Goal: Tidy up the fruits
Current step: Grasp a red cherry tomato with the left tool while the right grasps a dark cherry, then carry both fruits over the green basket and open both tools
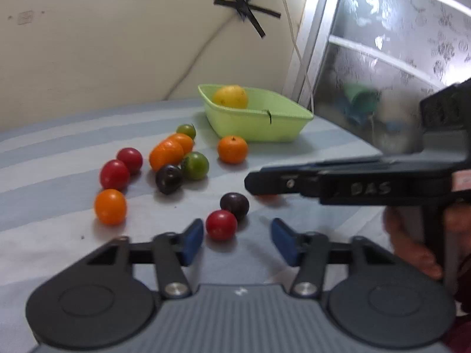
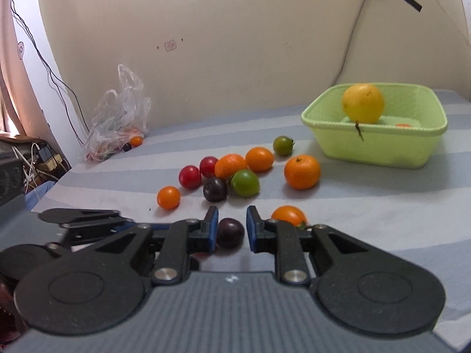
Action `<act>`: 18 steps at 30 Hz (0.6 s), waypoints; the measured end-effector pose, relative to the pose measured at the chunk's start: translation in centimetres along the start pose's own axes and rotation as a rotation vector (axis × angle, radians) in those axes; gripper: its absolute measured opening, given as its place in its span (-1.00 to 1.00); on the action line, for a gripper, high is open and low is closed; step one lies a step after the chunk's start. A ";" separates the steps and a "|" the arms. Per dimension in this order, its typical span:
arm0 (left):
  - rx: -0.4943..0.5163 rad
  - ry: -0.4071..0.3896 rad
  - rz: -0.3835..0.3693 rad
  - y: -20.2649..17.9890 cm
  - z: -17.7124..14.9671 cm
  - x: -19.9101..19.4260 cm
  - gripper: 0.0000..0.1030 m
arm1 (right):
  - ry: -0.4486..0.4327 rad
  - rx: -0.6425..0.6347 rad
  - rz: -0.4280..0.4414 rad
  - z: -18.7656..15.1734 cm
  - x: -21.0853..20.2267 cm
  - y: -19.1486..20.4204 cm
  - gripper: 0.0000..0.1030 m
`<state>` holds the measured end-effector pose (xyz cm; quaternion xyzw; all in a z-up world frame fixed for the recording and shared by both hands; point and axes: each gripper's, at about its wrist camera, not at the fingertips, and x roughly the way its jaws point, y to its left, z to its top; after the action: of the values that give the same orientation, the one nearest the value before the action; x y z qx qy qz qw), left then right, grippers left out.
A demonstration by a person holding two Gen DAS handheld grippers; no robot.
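Right gripper (image 2: pixel 232 231) straddling dark plum (image 2: pixel 230 233), contact unclear, bag (image 2: pixel 117 117) right-view only

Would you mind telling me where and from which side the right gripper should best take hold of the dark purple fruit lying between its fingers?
Grip the dark purple fruit across its widest middle, coming in low from the near side as the right gripper already does. It is small, round and smooth, so a hold above or below the middle would probably squeeze it out. The orange tomato sits close beside the right finger.
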<state>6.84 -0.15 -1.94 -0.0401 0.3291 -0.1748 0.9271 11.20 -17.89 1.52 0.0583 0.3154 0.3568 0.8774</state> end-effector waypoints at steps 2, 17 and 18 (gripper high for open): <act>0.005 -0.009 0.047 0.3 -0.2 0.0 -0.53 | -0.003 -0.010 -0.002 0.0 -0.2 0.2 -0.52; -0.106 -0.039 0.066 2.3 -2.5 -3.9 -0.47 | 0.070 -0.211 -0.106 -1.5 3.2 3.1 -0.25; -0.109 -0.035 0.062 2.3 -2.4 -3.6 -0.46 | 0.057 -0.226 -0.110 -1.7 3.0 3.2 -0.33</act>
<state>3.40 3.39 -2.08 -0.0836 0.3231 -0.1272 0.9341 9.97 -13.73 -0.33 -0.0684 0.3006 0.3428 0.8874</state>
